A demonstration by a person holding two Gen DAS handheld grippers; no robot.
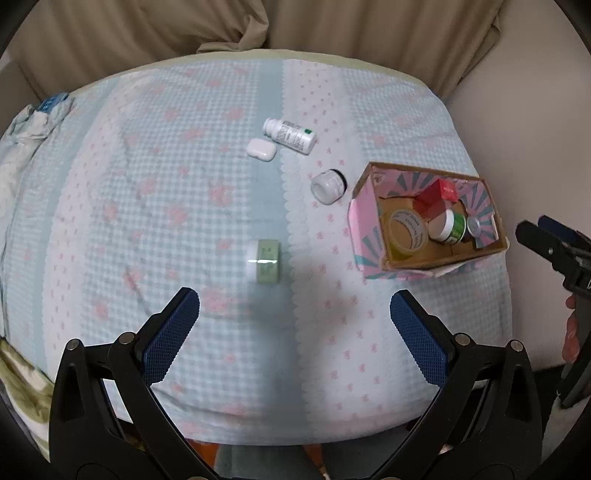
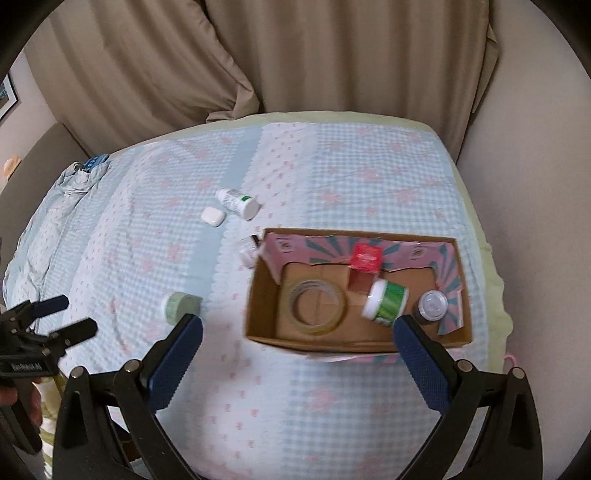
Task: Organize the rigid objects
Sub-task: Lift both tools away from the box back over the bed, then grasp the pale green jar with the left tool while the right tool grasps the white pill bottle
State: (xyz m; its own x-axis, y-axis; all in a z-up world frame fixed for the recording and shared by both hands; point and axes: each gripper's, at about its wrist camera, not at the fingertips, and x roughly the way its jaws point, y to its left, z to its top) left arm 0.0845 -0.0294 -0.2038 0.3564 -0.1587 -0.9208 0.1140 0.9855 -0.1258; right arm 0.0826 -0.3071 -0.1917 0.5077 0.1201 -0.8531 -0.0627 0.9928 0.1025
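A cardboard box (image 1: 499, 246) (image 2: 258, 295) on the bed holds a tape roll (image 1: 406, 230) (image 2: 317, 306), a red box (image 1: 437, 197) (image 2: 365, 258), a green-and-white jar (image 1: 448, 227) (image 2: 386, 301) and a dark jar (image 2: 431, 305). On the quilt lie a pale green jar (image 1: 266, 261) (image 2: 180, 307), a clear-capped jar (image 1: 328, 186) (image 2: 248, 251), a white bottle (image 1: 290, 136) (image 2: 238, 203) and a white case (image 1: 261, 148) (image 2: 213, 216). My left gripper (image 1: 294, 308) (image 2: 64, 314) is open, just short of the pale green jar. My right gripper (image 2: 298, 334) (image 1: 543, 230) is open, above the box's near wall.
The blue-and-pink quilt (image 1: 147, 221) (image 2: 332, 406) covers the bed. Beige curtains (image 1: 332, 26) (image 2: 332, 55) hang behind it. A crumpled blue cloth (image 1: 33, 122) (image 2: 77, 177) lies at the far left. The bed edge drops off to the right of the box.
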